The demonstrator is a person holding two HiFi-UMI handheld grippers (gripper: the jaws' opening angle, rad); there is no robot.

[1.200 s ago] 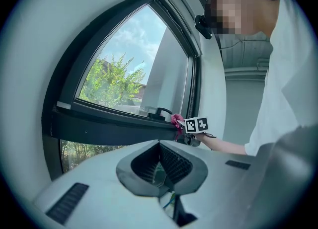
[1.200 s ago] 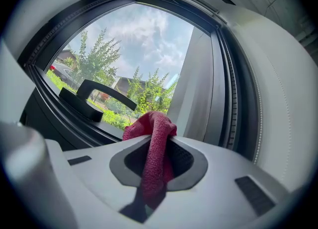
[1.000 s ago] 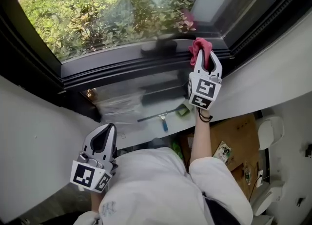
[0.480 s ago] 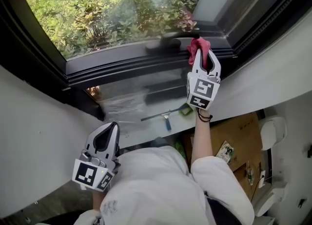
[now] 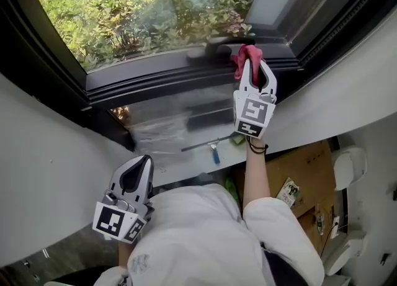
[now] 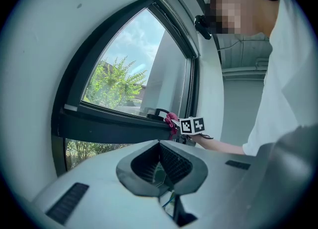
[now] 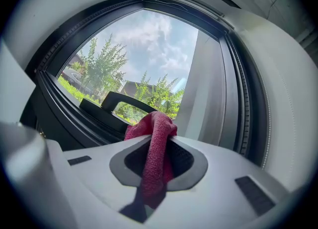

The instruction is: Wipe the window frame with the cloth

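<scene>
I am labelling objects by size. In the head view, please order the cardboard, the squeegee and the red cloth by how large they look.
1. Cardboard, clearly the largest.
2 and 3. Squeegee and red cloth: too close to rank. The squeegee is longer but thin, and the cloth is partly hidden in the right gripper.

Jaws of left gripper (image 6: 160, 146) together, empty — pink cloth (image 6: 171, 119) at window frame (image 6: 109, 128)

The cloth (image 5: 245, 59) hid one end of the window handle (image 5: 208, 51), and whether it touched the window frame (image 5: 155, 84) there couldn't be made out.
</scene>
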